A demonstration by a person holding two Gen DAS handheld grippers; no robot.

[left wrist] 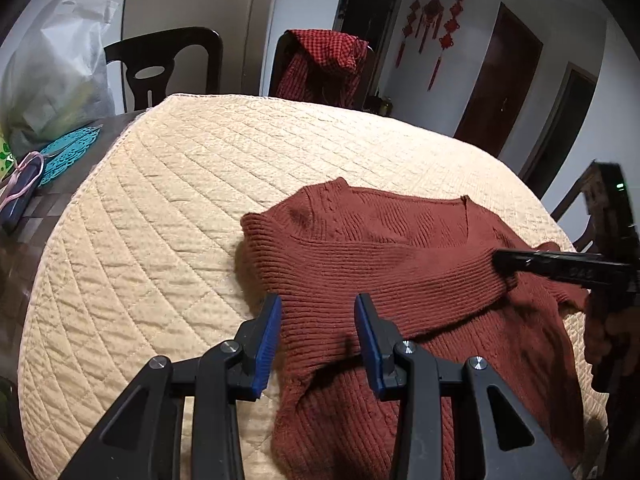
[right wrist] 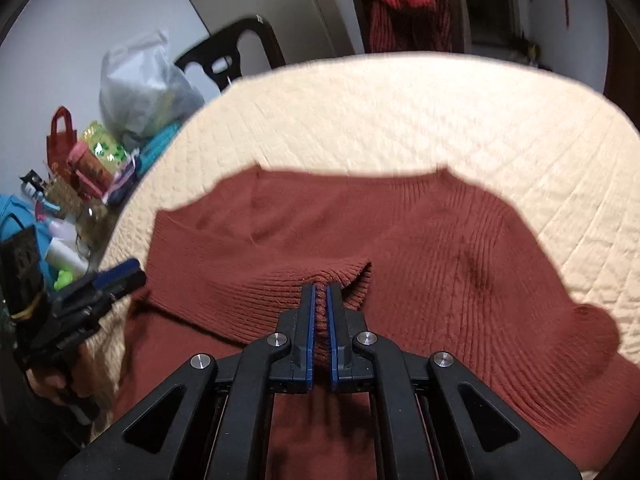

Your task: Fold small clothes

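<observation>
The rust-red knitted sweater [right wrist: 420,240] lies spread on the quilt-covered table [left wrist: 180,200], the right claw [right wrist: 320,300] pinching a raised ridge of sleeve knit, probably to carry it across for a fold, while the left claw [left wrist: 318,320] hovers open over the near left edge.

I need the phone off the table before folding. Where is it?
In the left wrist view, the phone lies at the far left on the bare table edge, beside the teal mat.

- Dim, warm indoor light falls on the quilted cover [left wrist: 168,184].
- Soft shadows lie just beside the red sweater [left wrist: 400,264].
- The right wrist view is motion-blurred.
- Fisheye bending and dark corners frame both views.
</observation>
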